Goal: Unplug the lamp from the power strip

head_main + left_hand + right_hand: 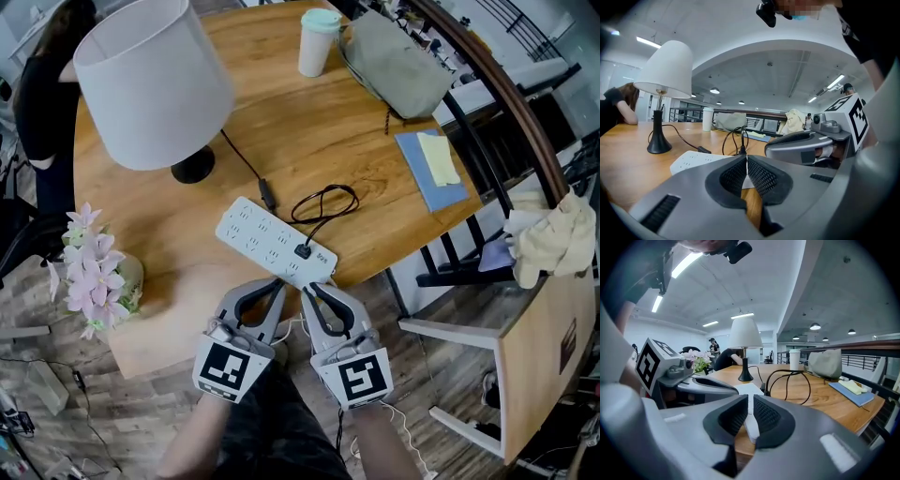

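Looking down through the head camera, I see the round wooden table (309, 141) filling most of the view. The lamp (155, 80) is the biggest thing on it, its white shade standing at the far left over a black base (192, 167). A grey bag (394, 61) lies at the far right edge.

The white power strip (272, 242) lies at a slant near my edge of the table. My two grippers sit side by side just short of its near end, both pointing at it.

The left gripper (279, 286) has its black pads pressed together with nothing between them, as its own view shows (746, 164). The right gripper (311, 289) is open only a crack (750, 411). The strip's white end shows through that narrow gap, but the pads grip nothing.

Pink flowers (94, 267) stand at the left edge, a blue notebook (431, 169) lies at the right, and a paper cup (319, 42) stands beside the bag.

The lamp's black cord (323, 202) runs from the base and loops on the wood. It ends in the plug (303, 250), still seated in the strip near its closest end, just ahead of the right gripper's tips.
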Available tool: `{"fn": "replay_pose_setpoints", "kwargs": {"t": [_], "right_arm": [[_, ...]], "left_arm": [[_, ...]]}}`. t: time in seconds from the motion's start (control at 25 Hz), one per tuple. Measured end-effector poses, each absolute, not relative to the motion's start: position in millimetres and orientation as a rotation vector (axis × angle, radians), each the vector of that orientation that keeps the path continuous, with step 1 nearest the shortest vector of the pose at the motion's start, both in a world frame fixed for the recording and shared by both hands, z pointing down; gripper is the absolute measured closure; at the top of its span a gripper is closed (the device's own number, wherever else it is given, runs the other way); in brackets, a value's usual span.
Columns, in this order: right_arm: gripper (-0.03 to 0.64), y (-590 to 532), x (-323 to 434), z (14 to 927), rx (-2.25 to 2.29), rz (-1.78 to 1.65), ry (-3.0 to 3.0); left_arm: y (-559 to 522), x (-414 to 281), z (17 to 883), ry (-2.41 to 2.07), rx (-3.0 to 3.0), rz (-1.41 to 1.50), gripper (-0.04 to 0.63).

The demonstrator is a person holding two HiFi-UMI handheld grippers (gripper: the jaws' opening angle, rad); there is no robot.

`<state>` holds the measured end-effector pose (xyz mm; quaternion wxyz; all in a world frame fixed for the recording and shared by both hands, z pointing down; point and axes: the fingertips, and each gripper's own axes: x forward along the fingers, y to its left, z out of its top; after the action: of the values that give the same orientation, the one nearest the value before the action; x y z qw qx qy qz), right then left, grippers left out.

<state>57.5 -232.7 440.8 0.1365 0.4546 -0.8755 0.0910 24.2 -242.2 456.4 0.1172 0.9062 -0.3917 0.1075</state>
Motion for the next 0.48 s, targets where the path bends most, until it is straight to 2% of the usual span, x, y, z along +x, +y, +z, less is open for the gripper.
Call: {"fn": "replay_pose_setpoints", "kwargs": {"t": [0.48], "right_arm": [[0.528, -279, 60, 457, 1.25, 0.276, -2.465]], "left_arm": [[-272, 37, 480, -1.097, 2.553, 0.524, 0.598]]}}
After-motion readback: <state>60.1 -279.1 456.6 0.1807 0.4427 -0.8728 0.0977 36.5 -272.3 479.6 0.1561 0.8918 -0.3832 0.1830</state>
